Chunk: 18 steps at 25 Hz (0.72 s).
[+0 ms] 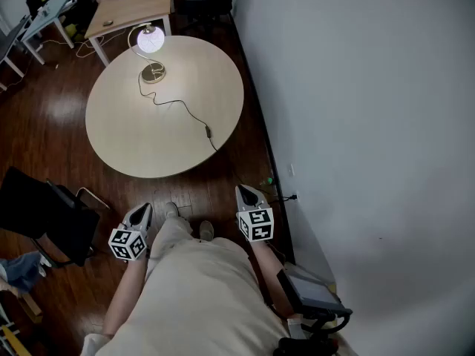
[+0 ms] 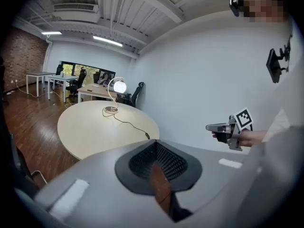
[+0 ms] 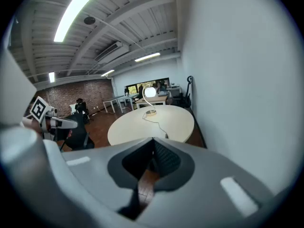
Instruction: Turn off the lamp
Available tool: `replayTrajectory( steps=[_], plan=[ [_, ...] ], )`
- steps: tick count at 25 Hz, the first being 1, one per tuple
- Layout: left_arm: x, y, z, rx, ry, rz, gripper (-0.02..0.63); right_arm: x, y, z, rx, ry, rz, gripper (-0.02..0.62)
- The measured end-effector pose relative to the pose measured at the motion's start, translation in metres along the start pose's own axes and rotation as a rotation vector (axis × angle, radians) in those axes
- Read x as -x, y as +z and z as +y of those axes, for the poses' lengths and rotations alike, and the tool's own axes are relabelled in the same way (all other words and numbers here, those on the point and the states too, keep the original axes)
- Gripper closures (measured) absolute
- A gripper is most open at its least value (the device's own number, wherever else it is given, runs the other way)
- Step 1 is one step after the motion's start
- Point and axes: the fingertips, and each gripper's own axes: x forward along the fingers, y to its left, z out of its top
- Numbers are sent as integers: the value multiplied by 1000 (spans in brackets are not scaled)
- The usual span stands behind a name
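A lamp with a lit white globe (image 1: 151, 39) on a curved stem and a round base (image 1: 154, 73) stands at the far side of a round pale table (image 1: 126, 139). Its black cord runs toward me to an inline switch (image 1: 208, 131). Both grippers are held short of the table's near edge, over the wooden floor. My left gripper (image 1: 143, 209) is shut and holds nothing, and so is my right gripper (image 1: 245, 191). In the left gripper view the globe (image 2: 119, 86) and switch (image 2: 147, 136) lie beyond the closed tips (image 2: 155, 142). The right gripper view shows the globe (image 3: 150, 92) beyond its tips (image 3: 153, 139).
A grey wall (image 1: 356, 87) runs close along the right, with a plugged socket (image 1: 286, 196) low on it. A black chair (image 1: 44, 217) stands to my left. Desks (image 1: 130, 10) and office chairs fill the back of the room.
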Motion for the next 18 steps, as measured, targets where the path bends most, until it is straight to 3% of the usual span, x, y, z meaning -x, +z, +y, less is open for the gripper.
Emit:
replayTrajectory(
  steps=[10, 18],
  plan=[
    [-25, 19, 11, 1, -4, 2, 604, -31, 5, -14, -30, -4, 27, 592],
    [-56, 35, 53, 29, 1, 34, 604, -89, 32, -19, -23, 6, 42, 592]
  ],
)
